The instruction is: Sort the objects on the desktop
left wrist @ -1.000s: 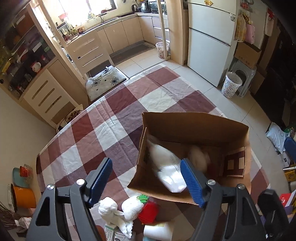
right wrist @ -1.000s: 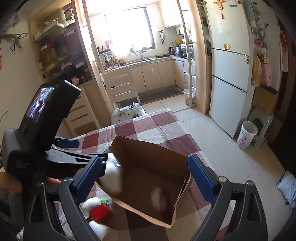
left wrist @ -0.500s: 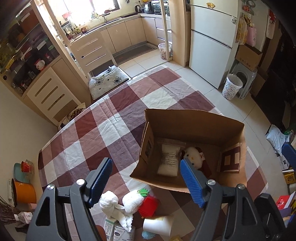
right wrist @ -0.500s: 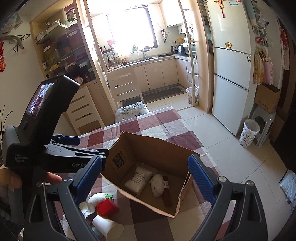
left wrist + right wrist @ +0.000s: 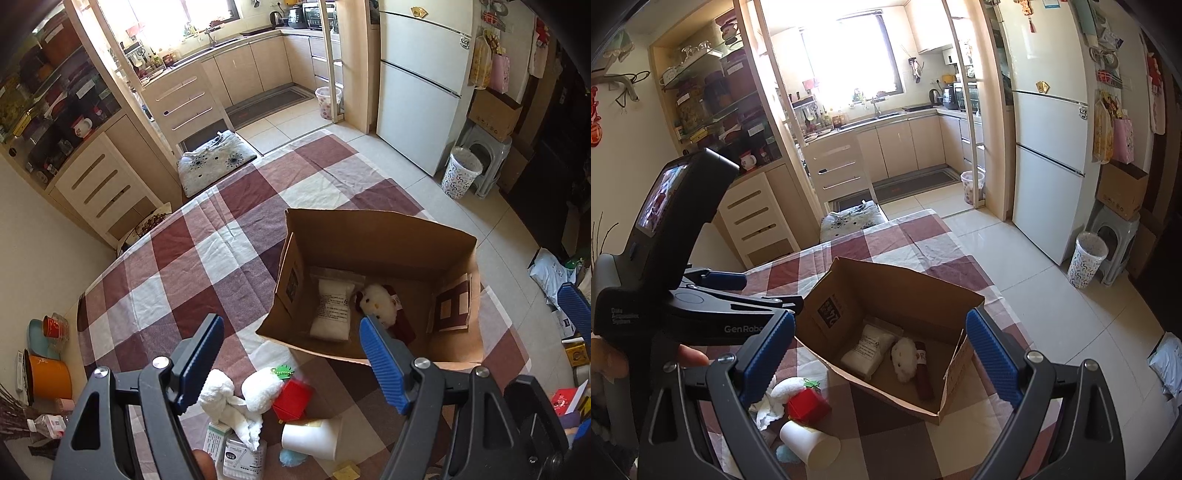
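Left tongs (image 5: 291, 354) and right tongs (image 5: 881, 354) both released, empty, above the checked worktop (image 5: 184, 266). Open brown cardboard box (image 5: 380, 240) (white sachet (image 5: 332, 310), white plush toy (image 5: 378, 304) inside) lies ahead of both; white paper cup (image 5: 312, 437) on its side nearer.

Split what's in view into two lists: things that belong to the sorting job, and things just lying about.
Job:
cardboard box
white packet in it
plush toy in it
paper cup
red box
white cloth
left gripper, open
right gripper, open

Lying about:
fridge
patterned bin
chair cushion
orange pot
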The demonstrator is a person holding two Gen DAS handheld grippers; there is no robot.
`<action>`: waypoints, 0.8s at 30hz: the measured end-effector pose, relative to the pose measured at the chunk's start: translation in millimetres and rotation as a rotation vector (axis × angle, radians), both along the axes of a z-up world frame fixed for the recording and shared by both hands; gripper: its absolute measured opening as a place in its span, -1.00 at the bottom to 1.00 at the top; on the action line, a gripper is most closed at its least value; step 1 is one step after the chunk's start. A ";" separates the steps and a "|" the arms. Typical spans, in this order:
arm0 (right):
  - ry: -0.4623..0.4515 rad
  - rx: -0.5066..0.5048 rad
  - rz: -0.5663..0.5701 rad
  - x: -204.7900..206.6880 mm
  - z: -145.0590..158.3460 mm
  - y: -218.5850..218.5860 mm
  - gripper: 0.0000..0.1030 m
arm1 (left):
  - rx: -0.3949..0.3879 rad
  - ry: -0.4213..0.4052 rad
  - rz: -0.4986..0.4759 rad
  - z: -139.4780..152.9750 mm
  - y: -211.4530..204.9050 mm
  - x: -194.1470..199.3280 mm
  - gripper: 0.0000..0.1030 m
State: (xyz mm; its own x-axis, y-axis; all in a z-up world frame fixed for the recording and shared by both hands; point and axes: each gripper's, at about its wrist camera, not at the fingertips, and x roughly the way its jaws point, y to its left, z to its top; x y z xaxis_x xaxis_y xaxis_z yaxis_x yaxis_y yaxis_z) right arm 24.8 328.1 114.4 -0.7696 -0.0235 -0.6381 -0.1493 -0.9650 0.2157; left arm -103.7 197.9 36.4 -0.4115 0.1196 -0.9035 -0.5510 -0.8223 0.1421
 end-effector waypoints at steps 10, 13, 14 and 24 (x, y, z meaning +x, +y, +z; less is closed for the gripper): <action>0.003 0.004 0.001 6.9 3.8 -1.1 0.85 | 0.004 -0.004 0.000 4.6 -1.2 11.4 0.51; 0.005 0.003 0.002 8.5 4.8 -0.9 0.85 | 0.003 -0.007 0.002 5.7 -2.5 15.4 0.51; 0.006 0.003 0.003 10.4 5.2 -1.2 0.85 | 0.003 -0.007 0.002 6.1 -2.7 16.8 0.51; 0.021 0.012 0.009 24.4 13.5 -3.0 0.85 | 0.007 0.003 -0.002 14.2 -5.7 26.7 0.51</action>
